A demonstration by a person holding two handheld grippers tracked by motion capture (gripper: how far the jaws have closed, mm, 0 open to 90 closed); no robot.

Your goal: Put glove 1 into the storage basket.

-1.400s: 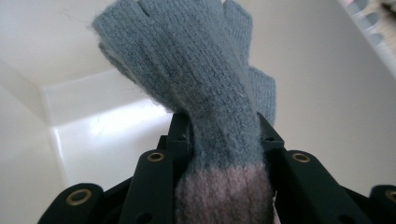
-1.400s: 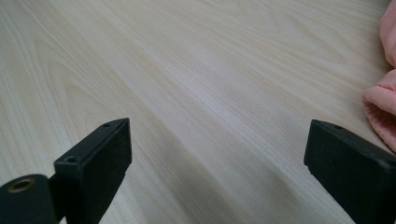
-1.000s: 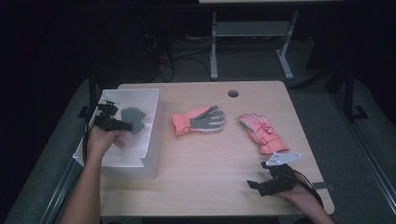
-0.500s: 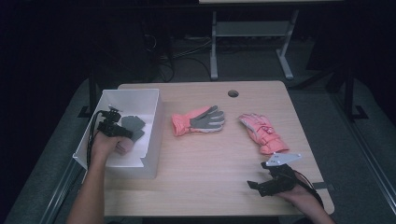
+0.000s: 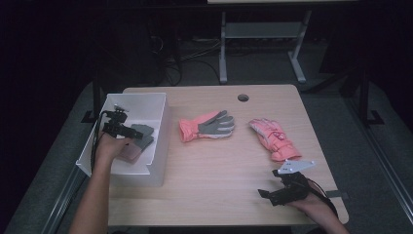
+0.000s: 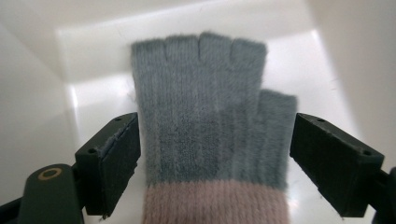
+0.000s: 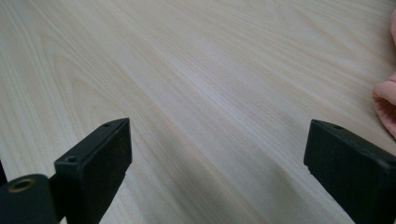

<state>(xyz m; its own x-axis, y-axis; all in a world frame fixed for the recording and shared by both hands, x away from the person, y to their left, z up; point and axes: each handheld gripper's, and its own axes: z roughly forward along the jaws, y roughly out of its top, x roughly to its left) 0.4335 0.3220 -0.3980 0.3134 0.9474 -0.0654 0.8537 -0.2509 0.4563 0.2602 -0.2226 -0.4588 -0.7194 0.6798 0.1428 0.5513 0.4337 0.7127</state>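
Note:
A grey knitted fingerless glove with a pink cuff [image 6: 205,116] lies flat on the floor of a white bin [image 5: 146,100]. My left gripper [image 6: 212,140] is inside the bin, open, one jaw on each side of the glove and neither pressing it. From the high view, the left gripper [image 5: 134,130] sits at the bin's left, beside the grey glove [image 5: 142,132]. My right gripper [image 5: 267,194] rests open near the table's front right, with bare wood between its jaws [image 7: 217,149].
A pink glove with a grey palm [image 5: 207,126] lies mid-table. A second pink glove [image 5: 272,138] lies to its right, its edge showing in the right gripper view [image 7: 385,100]. A cable hole [image 5: 243,97] is near the back edge. Dark floor and desk legs lie beyond.
My left gripper and the grey glove have sunk lower into the bin and come slightly toward the person. The right gripper has not moved.

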